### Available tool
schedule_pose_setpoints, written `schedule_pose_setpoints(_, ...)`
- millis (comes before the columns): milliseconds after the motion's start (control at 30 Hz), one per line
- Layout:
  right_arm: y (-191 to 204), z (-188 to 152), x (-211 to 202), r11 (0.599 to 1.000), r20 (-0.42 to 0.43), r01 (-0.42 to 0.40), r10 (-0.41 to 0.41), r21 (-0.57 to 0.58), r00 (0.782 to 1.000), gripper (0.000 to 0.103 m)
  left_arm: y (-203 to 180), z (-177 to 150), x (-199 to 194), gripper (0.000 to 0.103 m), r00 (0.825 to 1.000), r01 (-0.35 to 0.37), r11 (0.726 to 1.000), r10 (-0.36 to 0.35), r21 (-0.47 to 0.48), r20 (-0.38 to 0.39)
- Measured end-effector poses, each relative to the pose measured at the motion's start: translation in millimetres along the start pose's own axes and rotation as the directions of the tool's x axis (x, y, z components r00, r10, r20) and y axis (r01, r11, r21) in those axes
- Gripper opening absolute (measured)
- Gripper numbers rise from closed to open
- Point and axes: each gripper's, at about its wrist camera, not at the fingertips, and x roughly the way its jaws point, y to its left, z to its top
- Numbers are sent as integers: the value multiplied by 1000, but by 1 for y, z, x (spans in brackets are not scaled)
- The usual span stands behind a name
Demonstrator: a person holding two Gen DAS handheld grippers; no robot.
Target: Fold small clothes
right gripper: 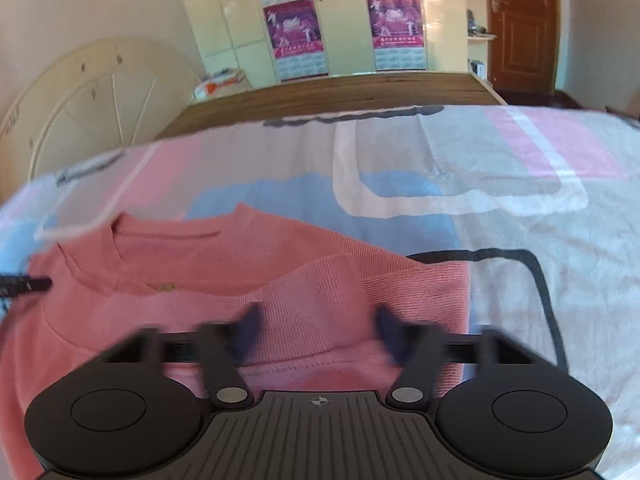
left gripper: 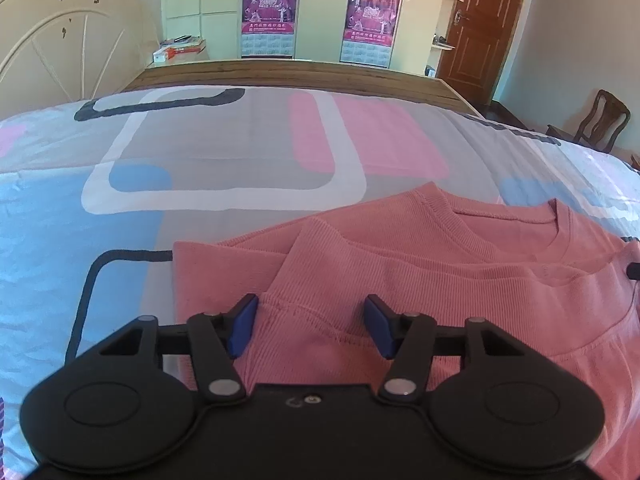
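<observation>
Both tongs hover low over the pink top (left gripper: pixel 400 280) lying on the patterned bedspread (left gripper: pixel 200 152), toward its near edge. Left gripper (left gripper: pixel 310 326) stands open astride a folded hem; right gripper (right gripper: pixel 318 334) looks open too, though it is blurred. Sleeves appear folded in already. Next, I'd say, each must pinch the near hem and carry it toward the collar.

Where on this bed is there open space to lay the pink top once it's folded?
Bare quilt lies open between the pink top and the wooden bed edge. More bare quilt flanks the top on either side: left of it in the left wrist view, right of it in the right wrist view. It is crowded near the cameras, where the left gripper and right gripper sit over the top.
</observation>
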Motion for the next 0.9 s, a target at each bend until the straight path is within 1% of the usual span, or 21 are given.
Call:
schedule_pose_setpoints(33, 0, 0, 2, 1000, -13, 1, -1, -10, 1000, 20, -1, 0, 0, 51, 1000, -1, 1000, 1, 5, 3)
schedule_pose_setpoints(67, -1, 0, 3, 1000, -21, -2, 2, -19, 1000, 17, -2, 0, -1, 46, 1000, 0, 1000, 0, 12, 7)
schedule_pose_setpoints(133, 1, 0, 3, 999, -27, 2, -4, -53, 1000, 13, -4, 0, -2, 40, 1000, -1, 1000, 0, 29, 14)
schedule_pose_setpoints(167, 0, -1, 2, 998, -26, 1, -3, -61, 1000, 9, -5, 0, -2, 33, 1000, 5, 999, -5, 38, 17)
schedule_pose_setpoints(200, 0, -1, 1, 998, -25, -4, 2, -59, 1000, 8, -6, 0, -3, 24, 1000, 16, 999, -17, 47, 20)
schedule_pose_setpoints(300, -2, -1, -2, 998, -17, -11, 10, -61, 1000, 7, -8, -1, -4, 18, 999, 36, 996, -38, 80, 25)
schedule_pose_setpoints(400, -4, -2, -3, 998, -12, -13, 13, -57, 1000, 7, -6, 0, -2, 18, 998, 55, 995, -56, 89, 19)
schedule_pose_setpoints(433, -3, -2, -3, 998, -5, -18, 17, -67, 1000, 7, -5, 1, -1, 20, 998, 61, 994, -62, 90, 10)
schedule_pose_setpoints(467, -3, -2, -2, 997, 3, -17, 17, -72, 1000, 8, -3, 3, 1, 23, 998, 63, 994, -64, 90, 2)
schedule_pose_setpoints(500, -4, -2, -1, 997, 5, -24, 24, -68, 1000, 11, -2, 5, 2, 28, 998, 65, 994, -65, 89, -3)
schedule_pose_setpoints(533, -5, -2, 1, 998, 0, -31, 31, -61, 1000, 14, -2, 6, 4, 30, 998, 66, 994, -65, 87, -10)
schedule_pose_setpoints(567, -6, -1, 2, 998, -3, -40, 40, -51, 999, 21, -1, 8, 6, 35, 998, 64, 995, -63, 82, -16)
schedule_pose_setpoints(600, -6, -1, 3, 998, -4, -44, 44, -49, 999, 28, -1, 10, 7, 43, 998, 58, 996, -57, 75, -21)
schedule_pose_setpoints(633, -5, 0, 5, 998, -7, -43, 42, -54, 999, 33, 0, 12, 8, 48, 999, 51, 996, -50, 66, -21)
schedule_pose_setpoints(667, -3, 0, 5, 997, -6, -48, 48, -59, 999, 38, 0, 13, 9, 49, 999, 52, 997, -51, 61, -20)
schedule_pose_setpoints(733, 1, 0, 7, 996, -22, -58, 56, -70, 998, 38, -1, 12, 10, 45, 999, 54, 996, -53, 69, -11)
schedule_pose_setpoints(767, 4, 0, 9, 995, -37, -54, 51, -87, 998, 37, -3, 11, 9, 36, 999, 53, 995, -53, 82, -2)
schedule_pose_setpoints(800, 6, 0, 9, 994, -36, -47, 43, -100, 998, 28, -5, 9, 8, 24, 998, 55, 994, -56, 94, 7)
schedule_pose_setpoints(833, 7, 0, 9, 994, -39, -47, 43, -104, 998, 20, -6, 8, 6, 20, 998, 57, 993, -58, 100, 15)
schedule_pose_setpoints(867, 7, 0, 9, 994, -40, -47, 43, -103, 998, 10, -7, 7, 4, 17, 998, 61, 993, -64, 103, 21)
schedule_pose_setpoints(900, 6, 0, 7, 994, -37, -46, 42, -101, 998, 8, -9, 6, 2, 15, 997, 60, 992, -64, 109, 33)
